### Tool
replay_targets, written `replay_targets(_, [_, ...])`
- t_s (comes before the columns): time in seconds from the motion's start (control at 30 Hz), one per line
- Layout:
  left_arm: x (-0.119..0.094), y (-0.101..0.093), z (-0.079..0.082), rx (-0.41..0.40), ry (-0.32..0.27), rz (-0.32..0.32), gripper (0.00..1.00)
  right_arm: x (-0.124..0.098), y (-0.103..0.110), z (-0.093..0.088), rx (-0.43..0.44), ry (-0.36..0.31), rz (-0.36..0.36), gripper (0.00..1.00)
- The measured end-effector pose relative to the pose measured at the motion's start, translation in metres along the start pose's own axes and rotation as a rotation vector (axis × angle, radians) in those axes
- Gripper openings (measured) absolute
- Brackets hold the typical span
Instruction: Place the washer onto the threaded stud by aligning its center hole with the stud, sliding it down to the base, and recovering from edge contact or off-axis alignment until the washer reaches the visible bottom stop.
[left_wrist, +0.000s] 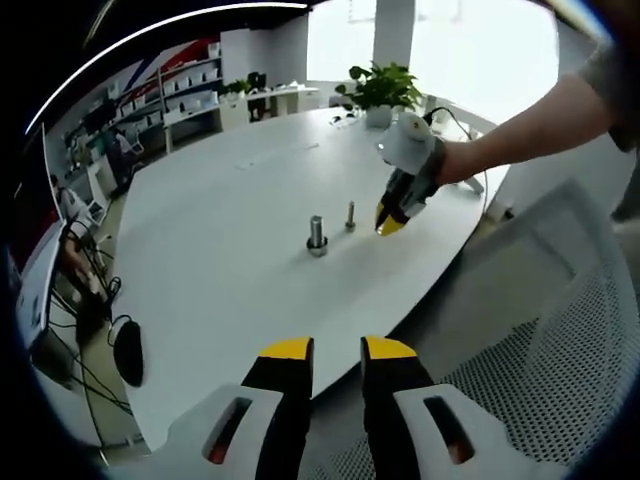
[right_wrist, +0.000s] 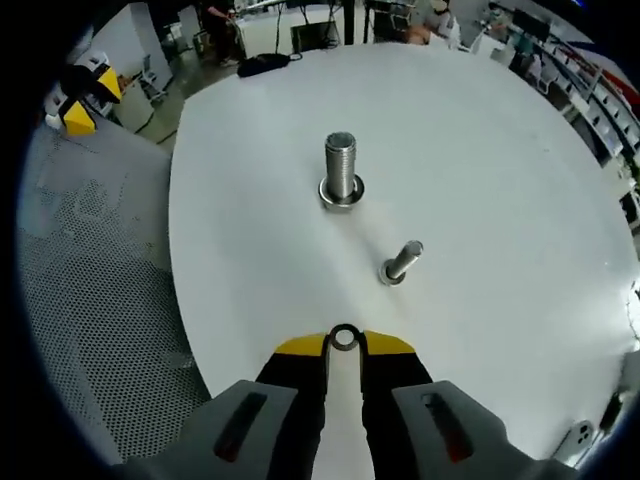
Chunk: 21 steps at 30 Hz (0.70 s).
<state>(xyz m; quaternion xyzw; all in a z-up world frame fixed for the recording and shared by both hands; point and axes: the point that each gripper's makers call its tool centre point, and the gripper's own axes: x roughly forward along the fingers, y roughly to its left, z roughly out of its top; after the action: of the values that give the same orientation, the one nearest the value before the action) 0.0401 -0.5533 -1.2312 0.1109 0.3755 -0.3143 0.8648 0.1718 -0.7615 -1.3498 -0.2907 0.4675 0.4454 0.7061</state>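
Note:
In the right gripper view, my right gripper (right_wrist: 344, 345) is shut on a small metal washer (right_wrist: 344, 338), pinched upright between the yellow fingertips above the near edge of the white table (right_wrist: 500, 180). Ahead stands a thick threaded stud (right_wrist: 340, 165) with a ring-shaped base (right_wrist: 341, 194). A thinner stud (right_wrist: 402, 262) stands nearer and to the right. In the left gripper view, the right gripper (left_wrist: 390, 222) hovers just right of the thin stud (left_wrist: 350, 215) and the thick stud (left_wrist: 317, 235). My left gripper (left_wrist: 337, 350) is held off the table's edge, open with nothing between its jaws.
A potted plant (left_wrist: 380, 88) stands at the table's far end. A white mesh chair (left_wrist: 560, 360) is beside the near edge. A person's arm (left_wrist: 530, 125) reaches in from the right. Shelves and desks line the room behind.

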Motion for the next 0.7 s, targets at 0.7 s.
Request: replay_targets(0.7, [-0.003,0.005,0.003,0.014,-0.021,0.037,0.17,-0.027,-0.029,0.053,-0.064,-0.073,-0.037,0.14])
